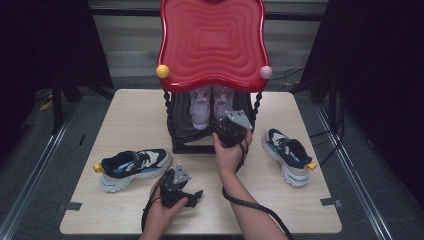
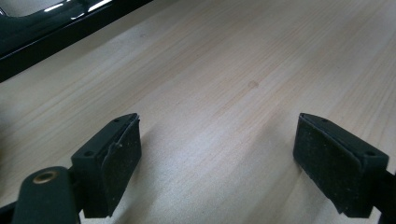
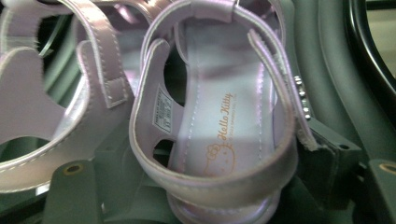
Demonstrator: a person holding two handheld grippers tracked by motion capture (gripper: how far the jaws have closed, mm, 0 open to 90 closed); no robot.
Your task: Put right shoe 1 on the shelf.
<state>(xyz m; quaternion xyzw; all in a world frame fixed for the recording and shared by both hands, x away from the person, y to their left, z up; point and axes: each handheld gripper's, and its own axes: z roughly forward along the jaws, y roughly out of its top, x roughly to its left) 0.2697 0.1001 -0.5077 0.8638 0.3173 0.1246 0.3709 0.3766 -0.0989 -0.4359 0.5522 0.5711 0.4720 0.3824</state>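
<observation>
Step in hand, as I judge: setting pair of lilac strapped sandals on lower shelf of black rack with glossy red wavy top (image 1: 212,40).

My right gripper (image 1: 231,129) at rack mouth, jaws spread either side of heel of right-hand lilac sandal (image 3: 224,116); pads look off strap, so released or nearly. Sandal rests on shelf, just beside its mate (image 3: 51,93).

My left gripper (image 1: 176,186) wide, nothing between jaws, low over pale wooden table (image 2: 224,70).

Next: back right gripper straight out without snagging heel strap.

Shelf holds both sandals. Two navy-and-white trainers, left one (image 1: 132,167) and right one (image 1: 289,154), lie on table outside rack.

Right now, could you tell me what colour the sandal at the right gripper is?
Pale lilac sandal, clearest in the right gripper view.
</observation>
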